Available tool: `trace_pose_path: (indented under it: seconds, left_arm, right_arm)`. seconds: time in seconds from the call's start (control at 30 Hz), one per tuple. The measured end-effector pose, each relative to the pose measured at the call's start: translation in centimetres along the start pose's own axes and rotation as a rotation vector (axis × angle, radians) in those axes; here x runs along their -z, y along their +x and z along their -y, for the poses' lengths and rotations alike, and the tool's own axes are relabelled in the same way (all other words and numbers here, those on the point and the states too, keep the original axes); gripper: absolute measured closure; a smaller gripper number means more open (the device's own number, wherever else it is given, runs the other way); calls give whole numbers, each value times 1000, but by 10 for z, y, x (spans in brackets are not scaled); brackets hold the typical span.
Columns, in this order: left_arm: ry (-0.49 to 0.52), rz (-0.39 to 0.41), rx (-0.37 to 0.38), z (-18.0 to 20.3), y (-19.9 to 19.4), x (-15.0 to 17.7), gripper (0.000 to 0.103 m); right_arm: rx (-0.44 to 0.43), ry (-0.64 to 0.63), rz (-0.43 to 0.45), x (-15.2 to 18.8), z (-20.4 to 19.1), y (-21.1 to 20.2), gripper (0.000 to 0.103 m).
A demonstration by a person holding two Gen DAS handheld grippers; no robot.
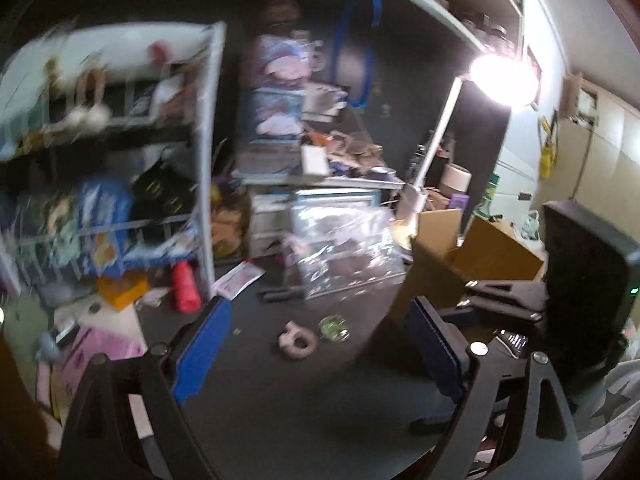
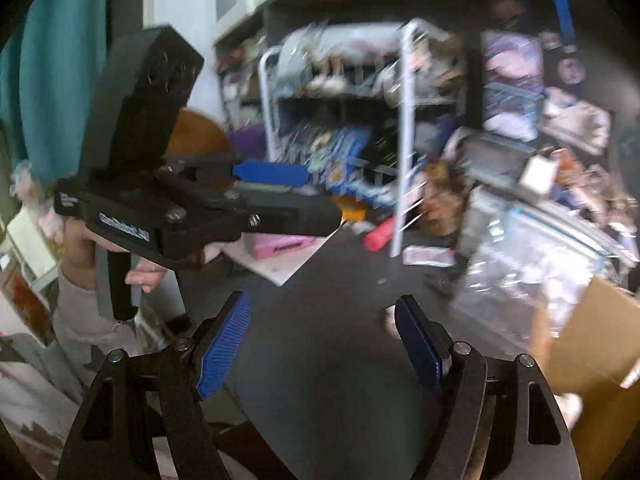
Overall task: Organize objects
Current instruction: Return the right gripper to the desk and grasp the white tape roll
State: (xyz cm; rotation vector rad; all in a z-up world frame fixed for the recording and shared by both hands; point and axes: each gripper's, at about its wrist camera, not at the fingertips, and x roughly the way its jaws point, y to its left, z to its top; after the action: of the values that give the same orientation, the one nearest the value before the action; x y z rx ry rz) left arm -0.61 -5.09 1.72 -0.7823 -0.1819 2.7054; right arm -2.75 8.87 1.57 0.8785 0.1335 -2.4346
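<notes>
A cluttered storage corner, dim apart from a glaring lamp at about two o'clock in the left wrist view, surrounds a dark bench crowded at its far edge. A white wire rack stuffed with packets stands at ten o'clock, a heap of clear plastic bags lies at twelve, and an open cardboard box sits at two o'clock.

The likeliest things to tidy are loose on the bare patch of bench, just ahead of the left claw: a small pale ring-shaped piece and, just beside it, a small greenish glass-like object (blur hides what either really is). The ring looks light and rigid, probably best pinched across one side of its loop; the green piece looks hard, smooth and possibly slippery or breakable, so a gentle hold across its width seems wise. A red bottle-like object lies by the rack's foot at ten o'clock.

The left claw is spread wide with nothing between its blue pads. The right claw is likewise wide apart and empty over bare bench.

White lettering on the side of the left gripper's body, seen from the right wrist view, is too smeared to read, as is the print on a pink box behind it.
</notes>
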Motion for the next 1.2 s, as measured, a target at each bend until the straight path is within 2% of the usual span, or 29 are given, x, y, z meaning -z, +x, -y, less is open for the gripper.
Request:
trace_pose_path:
  seconds: [0.07, 0.17, 0.43, 0.53, 0.67, 0.73, 0.87, 0.9, 0.93, 1.2]
  left_arm:
    - [-24, -2, -2, -12, 0, 11, 15]
    - [-52, -29, -23, -27, 8, 25, 15]
    - [-119, -92, -21, -52, 26, 51, 15]
    - [-132, -113, -12, -55, 33, 56, 15]
    - [-139, -133, -2, -57, 40, 59, 15]
    - [-137, -141, 3, -56, 43, 60, 15]
    - [-130, -153, 4, -55, 49, 59, 15]
    - [-129, -155, 5, -55, 49, 58, 15]
    - [-129, -155, 5, -55, 50, 58, 15]
    - [-124, -165, 11, -49, 53, 56, 15]
  right_arm:
    - [-24, 46, -47, 1, 6, 25, 31]
    - [-7, 95, -109, 7, 18, 60, 31]
    - [181, 194, -200, 24, 64, 117, 31]
    - [216, 214, -215, 28, 79, 132, 32]
    - [270, 215, -223, 30, 87, 142, 38]
    - [268, 224, -232, 31, 92, 147, 48]
    - [313, 197, -230, 30, 94, 152, 58]
    - [316, 194, -229, 30, 94, 153, 64]
    - [320, 189, -227, 29, 94, 153, 66]
    - [300, 143, -206, 26, 81, 145, 66]
